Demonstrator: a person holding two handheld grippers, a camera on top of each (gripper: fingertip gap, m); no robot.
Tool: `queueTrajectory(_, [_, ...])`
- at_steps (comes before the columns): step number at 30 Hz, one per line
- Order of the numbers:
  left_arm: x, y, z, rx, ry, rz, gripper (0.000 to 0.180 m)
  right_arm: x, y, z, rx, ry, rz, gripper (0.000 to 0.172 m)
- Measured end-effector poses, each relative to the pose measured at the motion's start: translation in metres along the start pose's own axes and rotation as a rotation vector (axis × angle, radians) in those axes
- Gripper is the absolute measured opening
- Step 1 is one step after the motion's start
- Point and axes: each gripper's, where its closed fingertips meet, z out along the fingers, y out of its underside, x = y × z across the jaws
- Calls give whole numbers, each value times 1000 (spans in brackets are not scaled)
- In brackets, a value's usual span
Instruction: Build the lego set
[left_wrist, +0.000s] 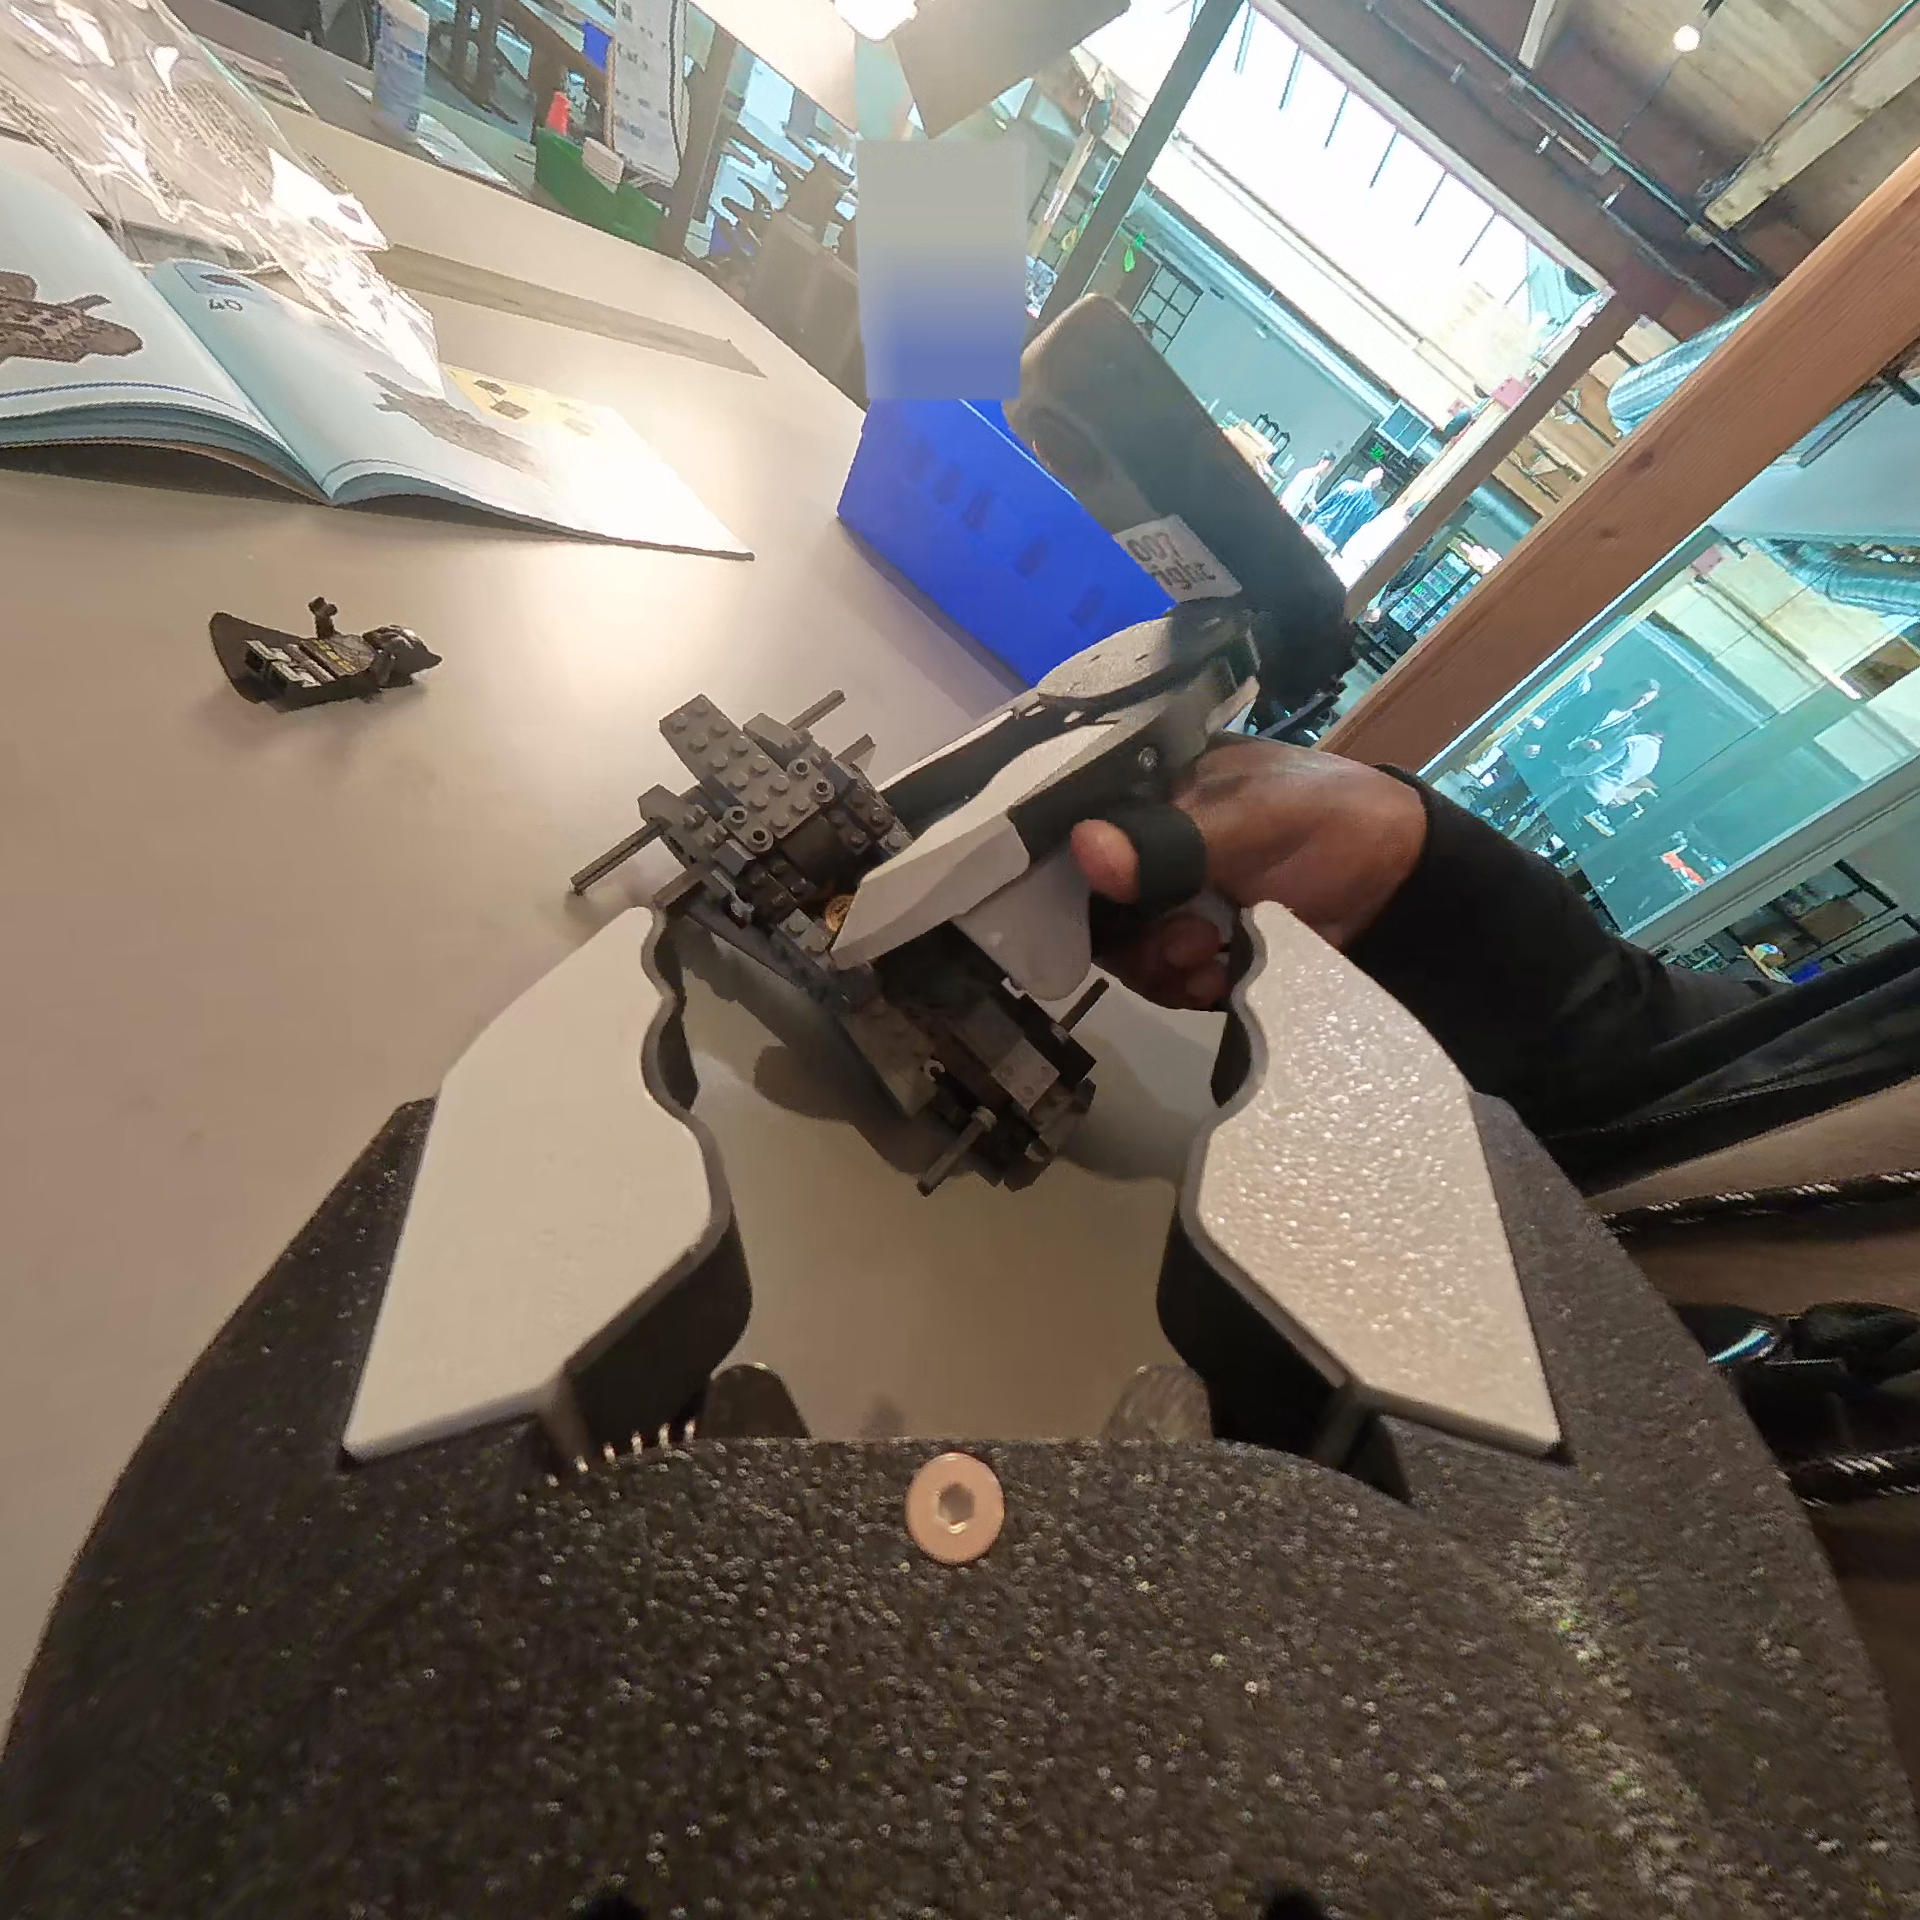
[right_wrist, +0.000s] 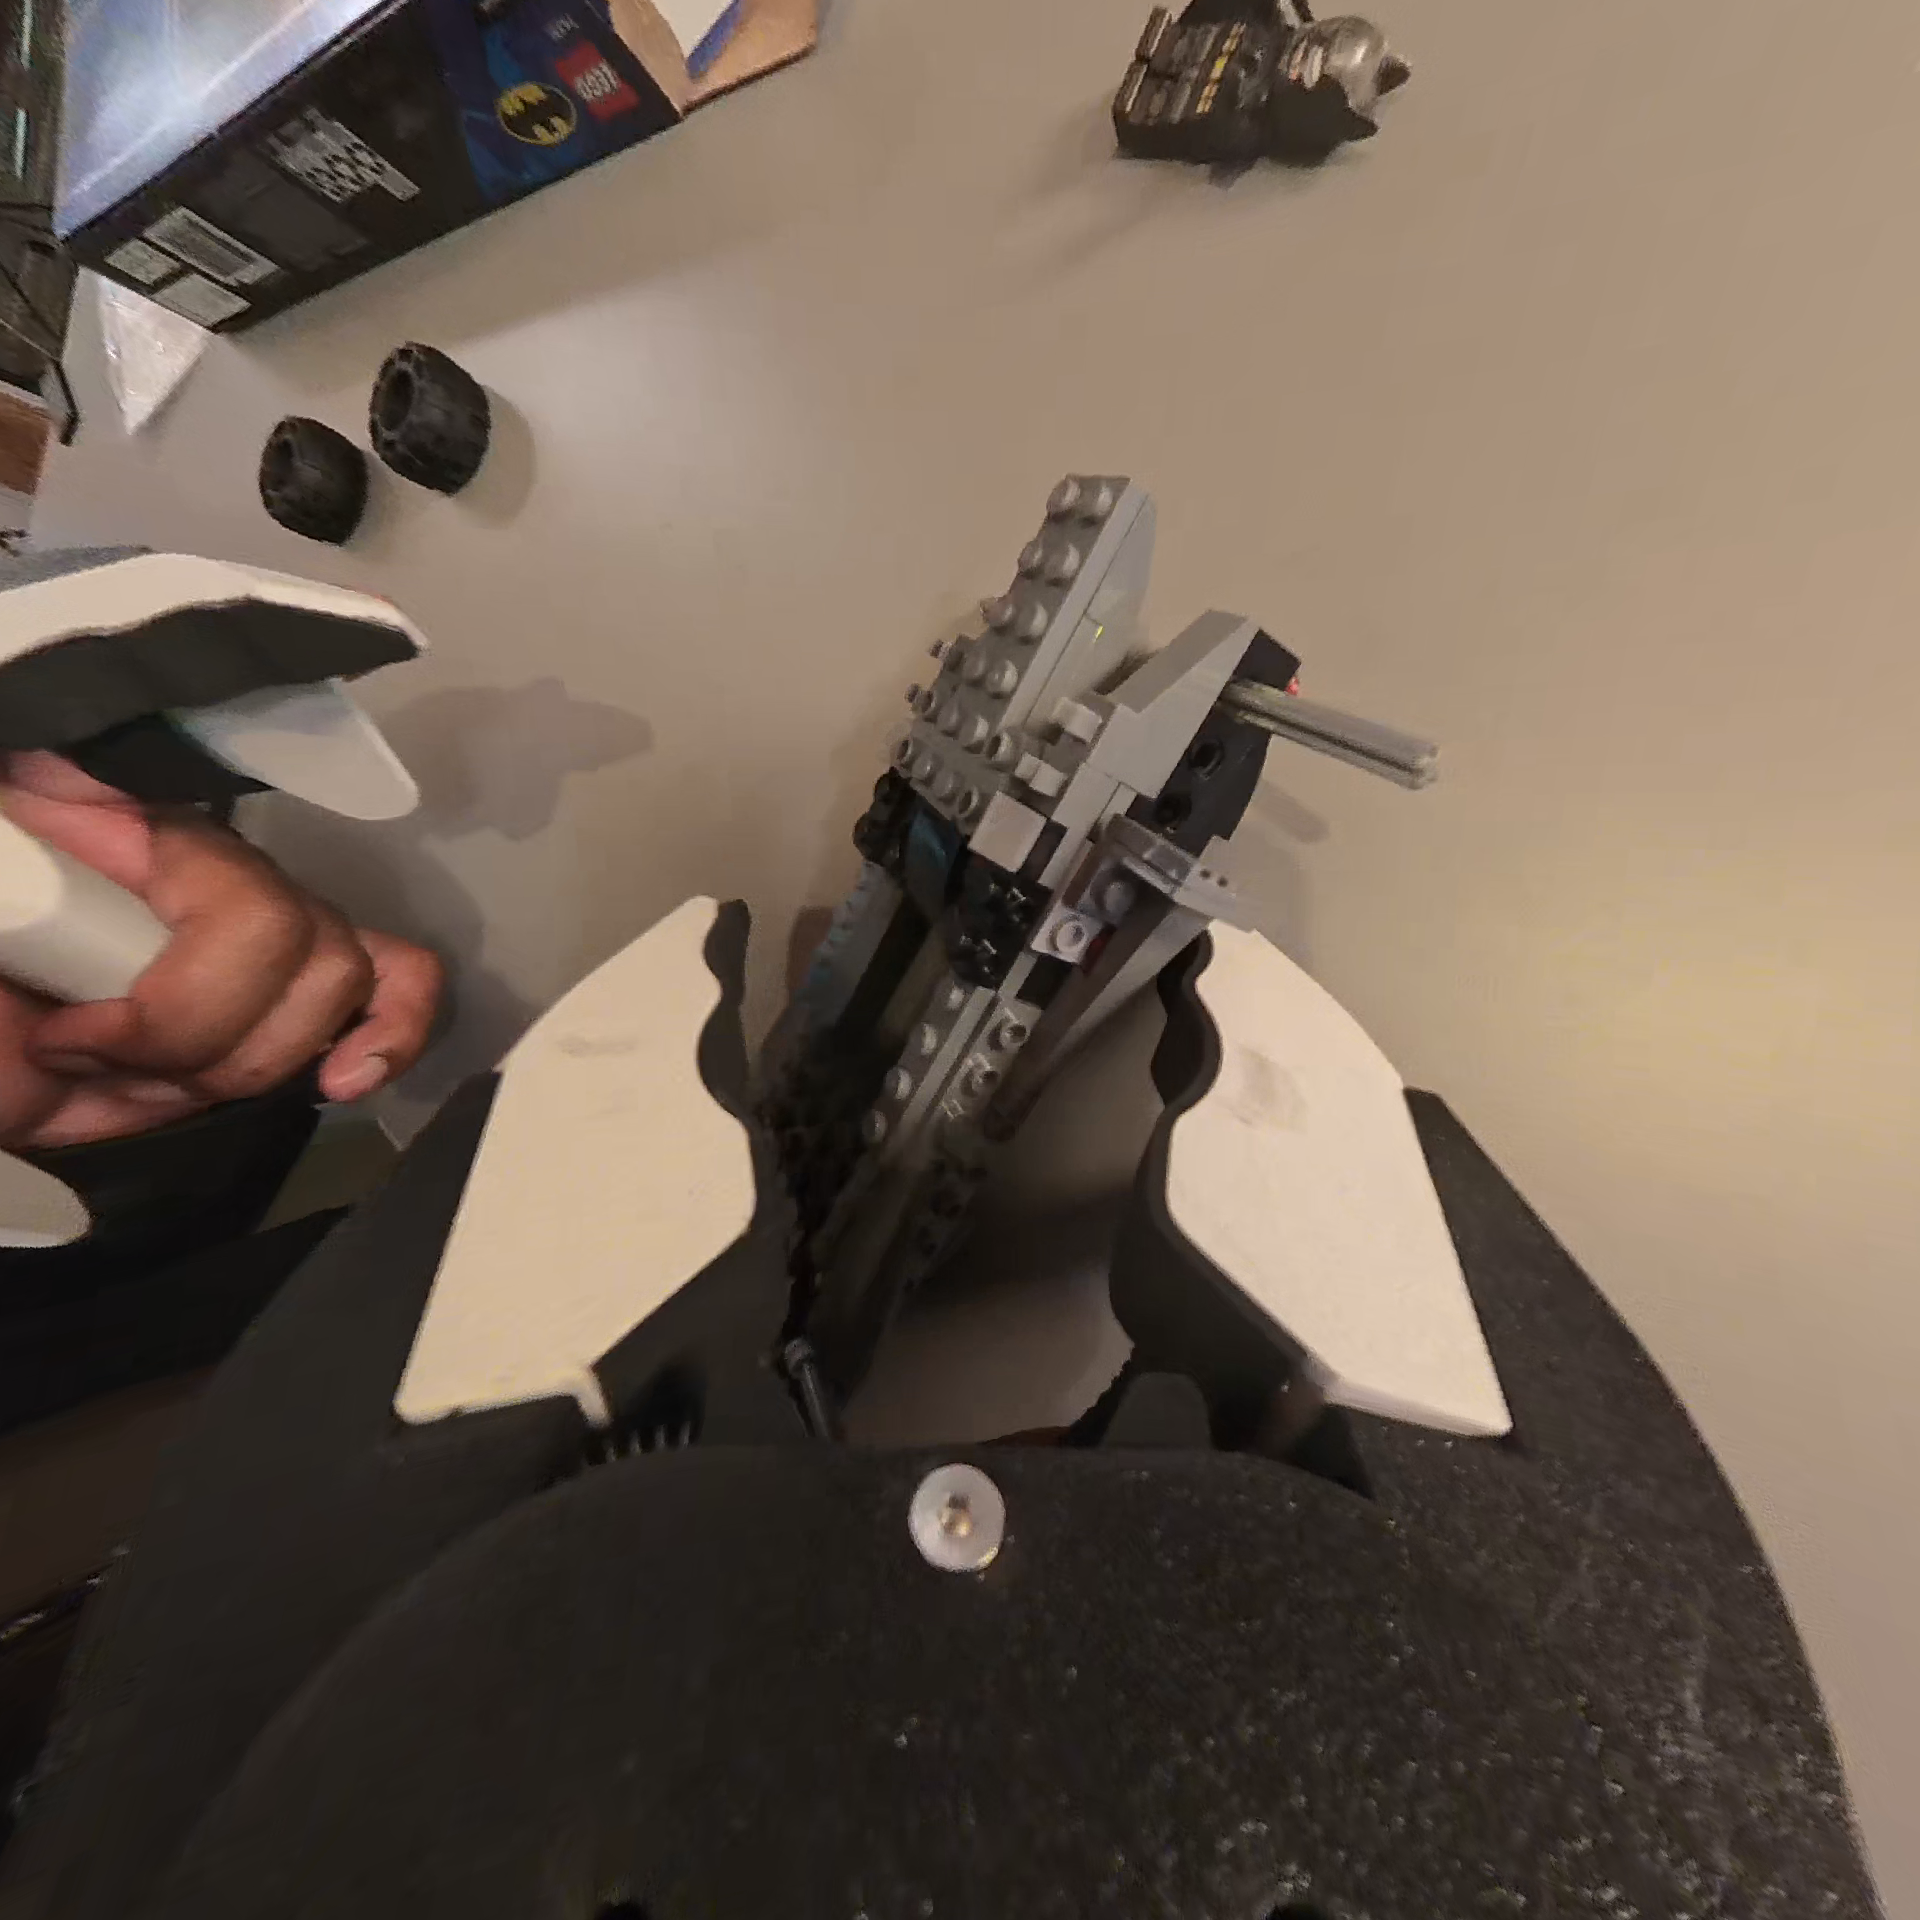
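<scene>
the grey-and-black brick model (right_wrist: 997, 935) stands tilted on the worktop (right_wrist: 1455, 416) between the right tongs (right_wrist: 966, 956), whose wide fingers look barely in contact (if at all). the left tongs (left_wrist: 951, 997) gape empty just beside it, so it could topple and shed bricks.

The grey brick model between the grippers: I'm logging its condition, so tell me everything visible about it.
The brick model is a long, half-built body of grey and black studded plastic bricks, with grey axle rods sticking out sideways and no wheels fitted. It stands tilted on edge on the table, between the open fingers of the right hand-held gripper; contact there is unclear. The left hand-held gripper is open.
</scene>
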Motion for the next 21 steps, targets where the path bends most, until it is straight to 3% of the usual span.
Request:
queueTrajectory(9, [-13, -4, -3, 25, -60, 5, 101, 13, 3, -2, -17, 96, -84, 74])
queueTrajectory(21, [-29, 19, -1, -73, -144, 34, 100, 27, 6, -6, -42, 200, -142, 80])
